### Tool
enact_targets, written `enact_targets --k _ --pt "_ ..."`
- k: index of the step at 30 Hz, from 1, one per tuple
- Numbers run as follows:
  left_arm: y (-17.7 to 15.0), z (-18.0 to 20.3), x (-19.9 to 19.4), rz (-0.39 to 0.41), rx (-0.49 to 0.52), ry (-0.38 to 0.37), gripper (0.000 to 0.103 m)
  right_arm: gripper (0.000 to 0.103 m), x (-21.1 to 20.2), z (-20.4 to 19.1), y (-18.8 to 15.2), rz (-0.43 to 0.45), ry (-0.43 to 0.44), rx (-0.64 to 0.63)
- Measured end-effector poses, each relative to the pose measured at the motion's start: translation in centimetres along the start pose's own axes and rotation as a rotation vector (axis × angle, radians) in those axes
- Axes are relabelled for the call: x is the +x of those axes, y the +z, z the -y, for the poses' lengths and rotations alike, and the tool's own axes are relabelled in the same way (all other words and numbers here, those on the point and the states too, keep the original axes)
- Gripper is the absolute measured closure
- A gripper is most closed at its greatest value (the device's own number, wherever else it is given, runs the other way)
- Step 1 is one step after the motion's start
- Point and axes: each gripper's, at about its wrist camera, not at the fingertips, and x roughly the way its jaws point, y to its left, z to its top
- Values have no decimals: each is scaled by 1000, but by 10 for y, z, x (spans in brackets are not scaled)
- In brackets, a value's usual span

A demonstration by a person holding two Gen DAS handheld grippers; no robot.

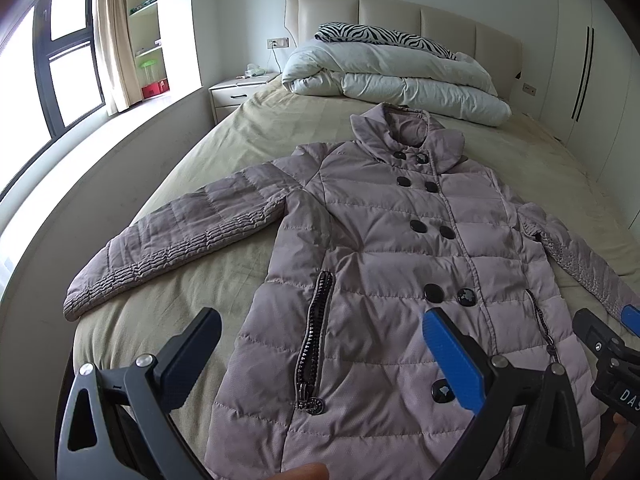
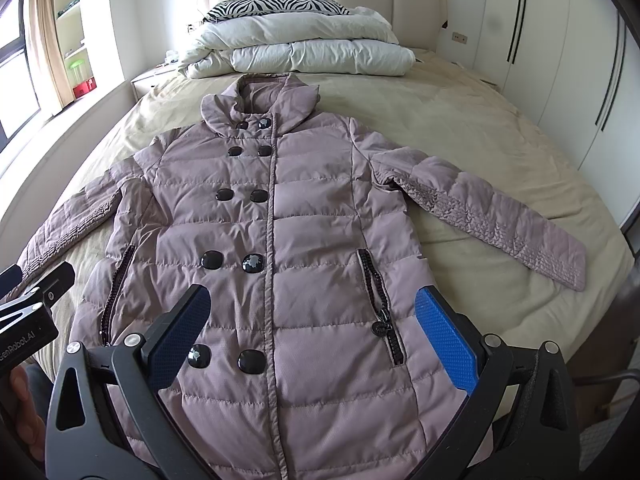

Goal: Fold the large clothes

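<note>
Below the folded white duvet [image 2: 304, 50], our mauve quilted coat [image 2: 276, 248] lies flat and buttoned on the bed [image 2: 460, 128], sleeves spread outward. Above the coat's hem we hold our left gripper [image 1: 322, 354] and right gripper [image 2: 312, 330], both with jaws apart, gripping nothing.

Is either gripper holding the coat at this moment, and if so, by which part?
Nothing is held. The left gripper and right gripper are both open above the coat, which lies flat on the bed.
</note>
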Motion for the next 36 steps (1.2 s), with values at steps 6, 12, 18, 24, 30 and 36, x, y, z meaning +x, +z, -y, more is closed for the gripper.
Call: enact_targets --k 6,12,18,24,30,36 --pt "-1 0 1 -2 -2 -6 0 0 -2 1 3 -2 0 0" --pt "-14 12 13 -19 30 -4 0 0 10 5 -14 -11 6 13" --pt "-22 5 41 -141 -14 -139 0 0 17 52 -9 -33 78 126" --pt "-28 3 69 -245 -99 -315 0 0 34 180 -16 9 119 420" --pt "-21 17 72 -174 -80 -373 0 5 59 365 -71 129 85 836" --pt "-11 17 82 -207 -146 -421 0 16 84 511 -122 206 114 1079"
